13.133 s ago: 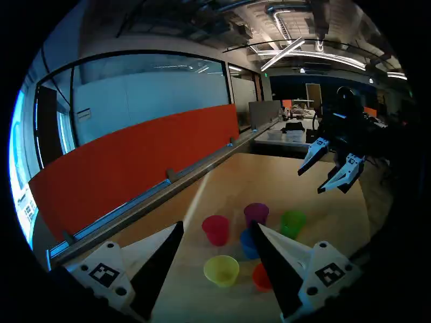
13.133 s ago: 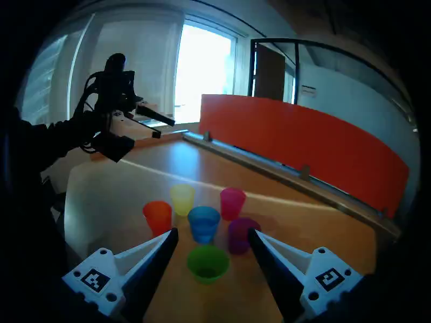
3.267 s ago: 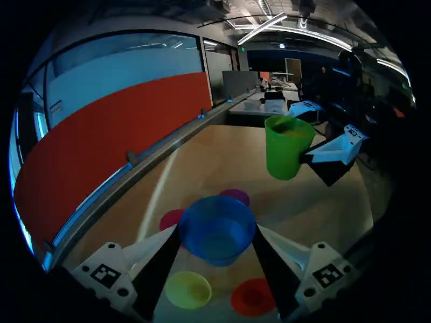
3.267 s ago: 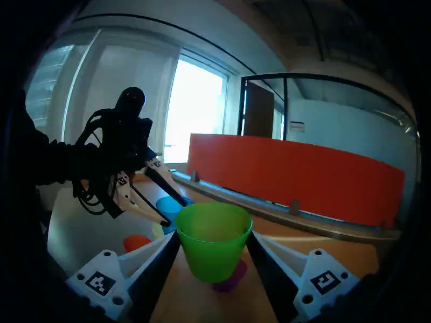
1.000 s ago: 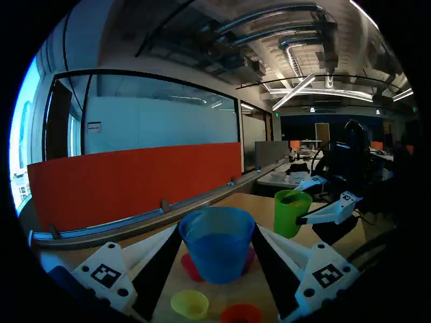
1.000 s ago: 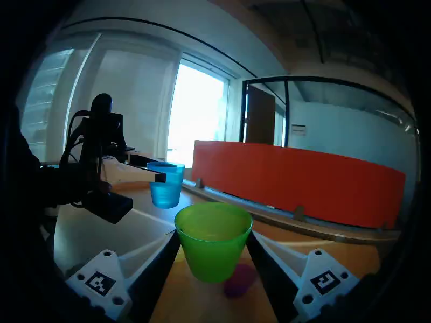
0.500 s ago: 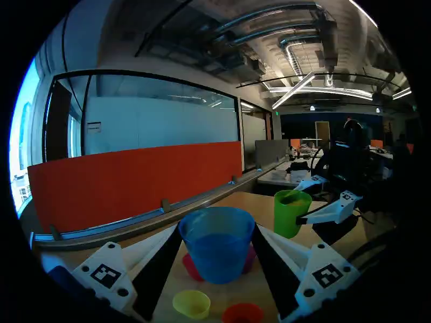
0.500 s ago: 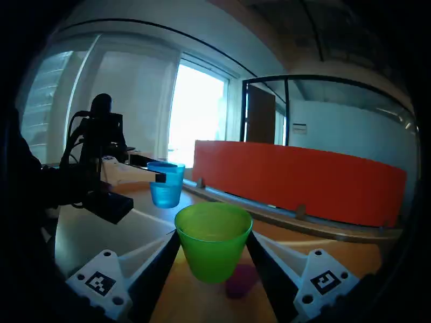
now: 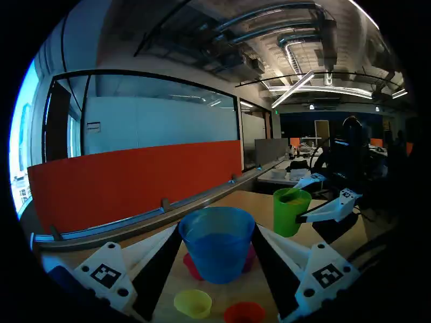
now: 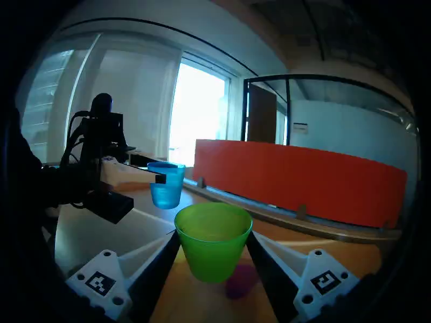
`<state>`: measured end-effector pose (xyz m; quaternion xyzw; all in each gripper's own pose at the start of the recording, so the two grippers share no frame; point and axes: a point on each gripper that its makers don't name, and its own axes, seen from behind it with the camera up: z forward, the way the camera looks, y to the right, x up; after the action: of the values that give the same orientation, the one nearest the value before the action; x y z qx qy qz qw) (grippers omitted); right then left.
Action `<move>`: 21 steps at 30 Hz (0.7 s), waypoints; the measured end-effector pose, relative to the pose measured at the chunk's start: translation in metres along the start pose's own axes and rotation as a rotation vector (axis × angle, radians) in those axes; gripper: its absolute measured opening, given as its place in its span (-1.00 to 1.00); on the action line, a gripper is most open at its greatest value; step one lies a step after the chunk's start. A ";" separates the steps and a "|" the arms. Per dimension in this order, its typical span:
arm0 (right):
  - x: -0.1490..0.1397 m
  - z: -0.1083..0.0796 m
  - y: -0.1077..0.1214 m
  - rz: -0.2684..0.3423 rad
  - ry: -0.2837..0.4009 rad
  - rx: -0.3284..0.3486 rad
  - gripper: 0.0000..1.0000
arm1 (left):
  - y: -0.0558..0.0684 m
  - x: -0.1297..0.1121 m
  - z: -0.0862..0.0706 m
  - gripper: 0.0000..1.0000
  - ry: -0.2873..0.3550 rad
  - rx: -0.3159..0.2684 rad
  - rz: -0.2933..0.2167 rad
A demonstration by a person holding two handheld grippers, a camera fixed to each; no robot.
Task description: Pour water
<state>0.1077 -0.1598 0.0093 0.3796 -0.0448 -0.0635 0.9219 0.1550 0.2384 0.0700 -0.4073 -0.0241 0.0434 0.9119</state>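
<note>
Wood-tone worktop (image 9: 253, 203), smooth and flat, far long edge closed off by a metal rail (image 9: 161, 214) under a matte orange partition (image 9: 134, 177) with glass panels above. The worktop end beyond the right side opens to the office floor; in the right gripper view a bright window (image 10: 199, 113) sits behind the partition end. Air above the worktop is open on all sides of both tools. The left hand-held gripper (image 9: 215, 231), white fingers with dark inner pads, is clamped on the blue cup (image 9: 216, 247) at both sides just under the rim; cup is upright, lifted off the worktop, translucent plastic, tapered round. The right hand-held gripper (image 10: 213, 237) grips the green cup (image 10: 213, 245) the same way, upright, raised, smooth tapered plastic. In the left gripper view the green cup (image 9: 290, 212) hangs to the right and farther off in the right hand-held gripper (image 9: 292, 204), clear gap to the blue cup. In the right gripper view the blue cup (image 10: 166, 185) sits upper left, pinched by the left hand-held gripper (image 10: 160, 172), dark sleeve (image 10: 54, 188) behind it. Liquid level in either cup: can't tell. Below the blue cup on the worktop: pink cup (image 9: 189, 266), yellow cup (image 9: 193, 302), orange cup (image 9: 244, 312), close together, all upright. Purple cup (image 10: 241, 280) stands under the green one.
</note>
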 end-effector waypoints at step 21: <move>0.001 0.000 -0.003 -0.001 0.004 0.005 0.79 | -0.004 0.007 -0.005 0.75 0.005 0.011 0.003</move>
<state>0.1082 -0.1619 0.0077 0.3820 -0.0427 -0.0630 0.9210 0.1627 0.2334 0.0697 -0.4026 -0.0211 0.0440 0.9141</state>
